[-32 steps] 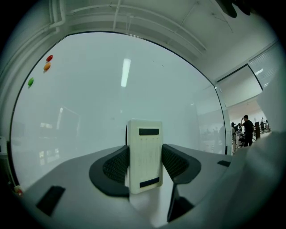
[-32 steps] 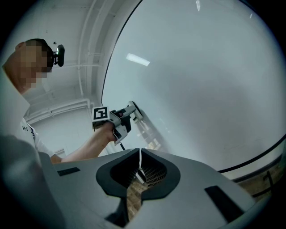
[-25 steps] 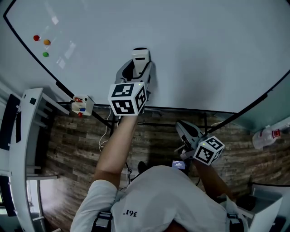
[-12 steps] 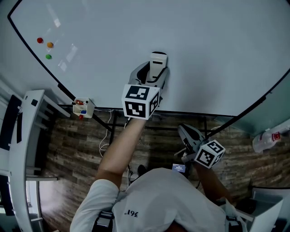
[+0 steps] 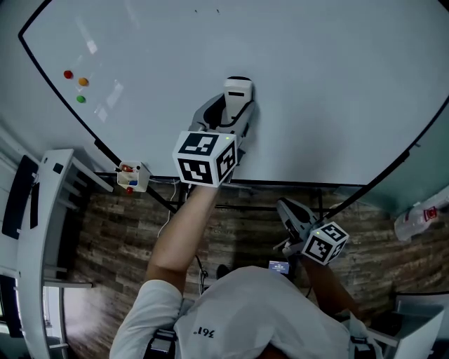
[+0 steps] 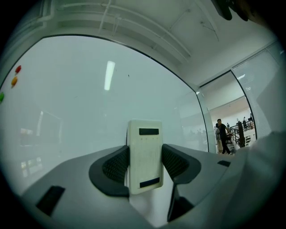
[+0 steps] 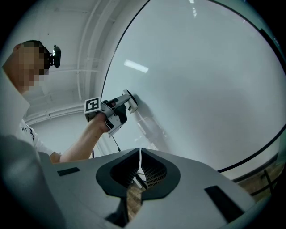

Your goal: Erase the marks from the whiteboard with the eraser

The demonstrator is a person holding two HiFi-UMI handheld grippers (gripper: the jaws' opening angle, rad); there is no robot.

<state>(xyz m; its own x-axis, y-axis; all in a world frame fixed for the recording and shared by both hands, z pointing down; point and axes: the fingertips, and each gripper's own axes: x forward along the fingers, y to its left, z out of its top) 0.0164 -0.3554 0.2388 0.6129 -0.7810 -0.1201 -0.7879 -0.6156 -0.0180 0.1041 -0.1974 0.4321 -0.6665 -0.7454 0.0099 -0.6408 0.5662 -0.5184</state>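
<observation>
Your left gripper clamps the white eraser against the whiteboard. Your right gripper hangs below the board's edge, 2 jaws pressed together.

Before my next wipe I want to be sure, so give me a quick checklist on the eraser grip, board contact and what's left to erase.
1. Grip on the eraser: ok, clamped squarely between the jaws of the left gripper.
2. Eraser face against the whiteboard: ok, the right gripper view shows it on the surface.
3. Board free of marks: not ok, small dark specks show near the top edge, above the eraser.
4. Upward path clear of the magnets: ok, they sit far off to the left.
5. Path clear of the right gripper: ok, shut, empty, held low off the board.
</observation>
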